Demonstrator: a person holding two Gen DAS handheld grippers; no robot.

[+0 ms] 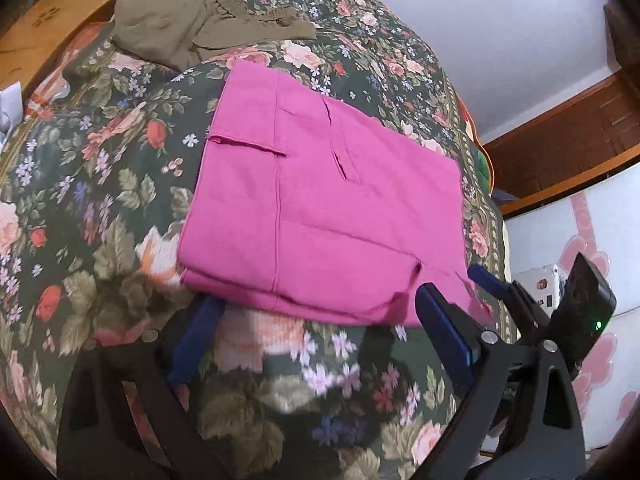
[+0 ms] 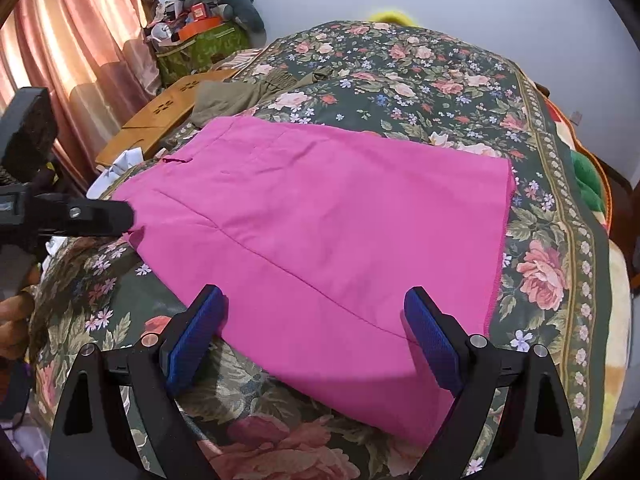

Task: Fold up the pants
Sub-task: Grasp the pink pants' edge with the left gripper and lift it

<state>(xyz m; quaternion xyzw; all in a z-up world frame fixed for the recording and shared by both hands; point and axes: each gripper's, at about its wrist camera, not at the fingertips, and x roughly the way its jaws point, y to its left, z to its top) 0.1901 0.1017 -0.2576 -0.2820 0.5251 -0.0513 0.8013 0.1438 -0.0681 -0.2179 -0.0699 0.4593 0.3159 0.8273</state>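
Pink pants (image 1: 328, 216) lie folded into a flat rectangle on a floral bedspread (image 1: 100, 184); they also show in the right wrist view (image 2: 320, 232). My left gripper (image 1: 320, 320) is open and empty, its blue pads at the near edge of the pants. It also shows at the left of the right wrist view (image 2: 100, 216). My right gripper (image 2: 316, 312) is open and empty, its blue pads straddling the near edge of the pants. It shows at the pants' right corner in the left wrist view (image 1: 492, 284).
An olive-green garment (image 1: 192, 28) lies crumpled at the far side of the bed. A wooden board (image 2: 160, 120) and a cluttered green box (image 2: 200, 44) stand beyond the bed by pink curtains (image 2: 72, 52).
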